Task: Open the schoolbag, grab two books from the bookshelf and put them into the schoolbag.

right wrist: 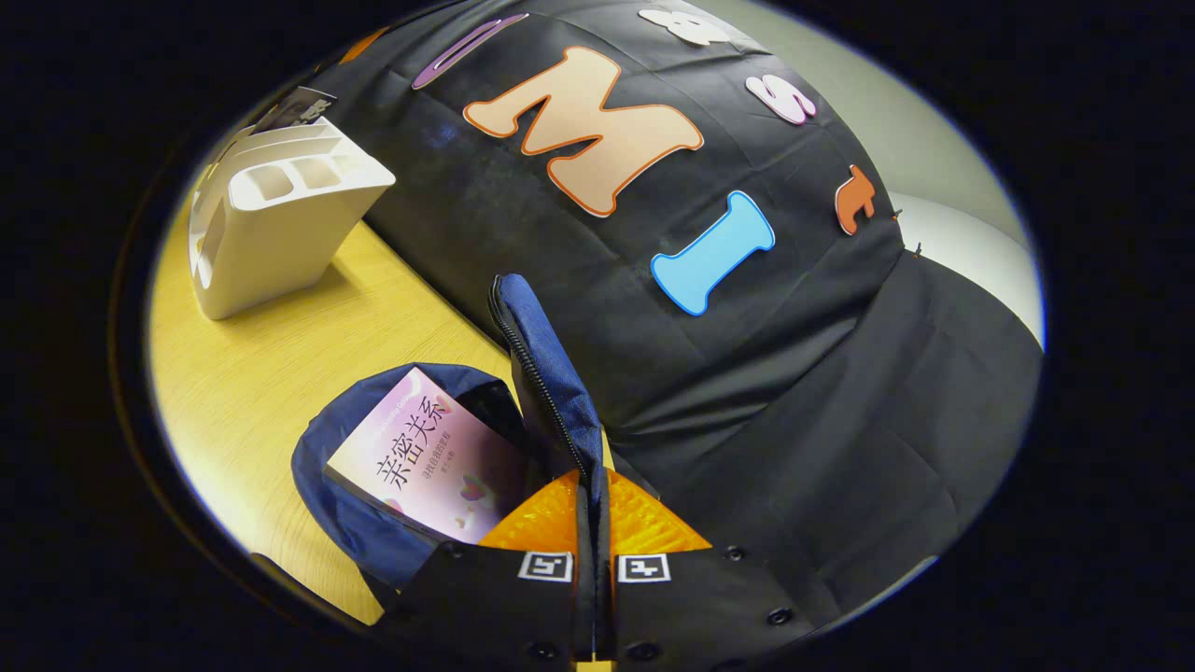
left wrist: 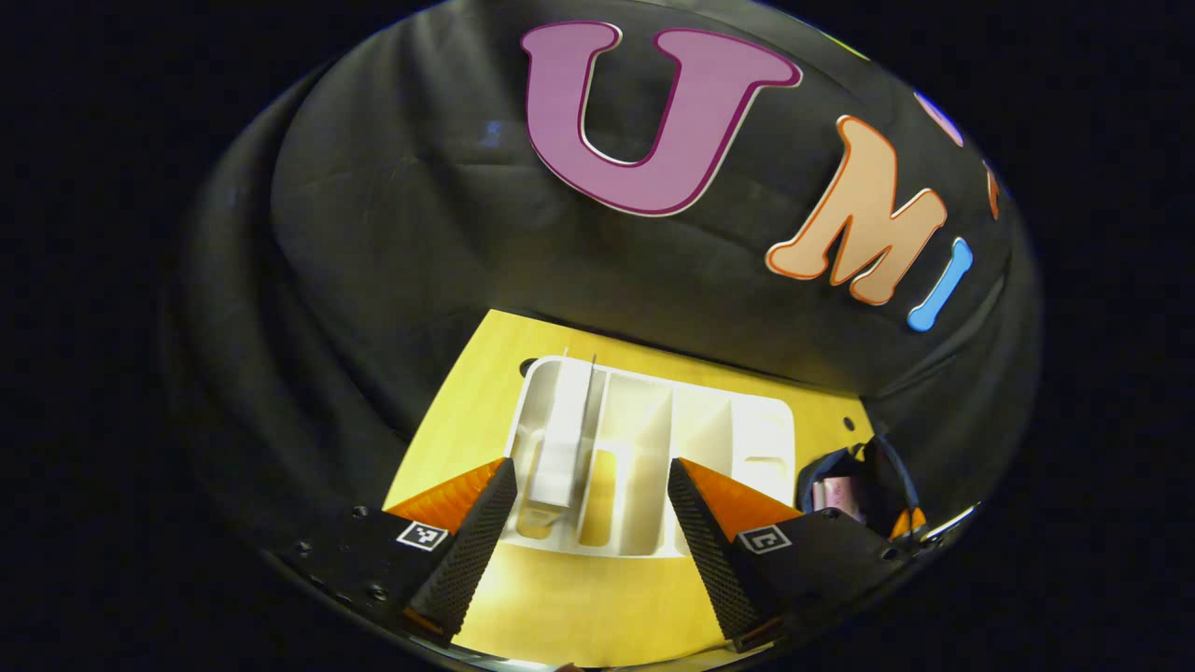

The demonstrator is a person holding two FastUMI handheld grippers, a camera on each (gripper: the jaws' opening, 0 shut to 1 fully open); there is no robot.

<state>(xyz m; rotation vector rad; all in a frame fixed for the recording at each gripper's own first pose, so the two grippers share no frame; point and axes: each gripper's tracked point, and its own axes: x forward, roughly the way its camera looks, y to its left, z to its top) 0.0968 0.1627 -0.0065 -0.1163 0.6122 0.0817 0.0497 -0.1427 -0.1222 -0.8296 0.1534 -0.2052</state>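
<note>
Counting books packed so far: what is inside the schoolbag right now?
One pink-covered book leans in the open blue schoolbag. The right tongs pinch its flap; anything beneath the book is hidden.

White bookshelf (right wrist: 280,219) on yellowish wood-grain table (right wrist: 308,364). Navy blue schoolbag (right wrist: 546,373) (black zipper along the flap edge). Pink-to-lilac book (right wrist: 429,457) cover, dark lettering, small heart motifs. White book (left wrist: 563,439) upright in rack.
</note>
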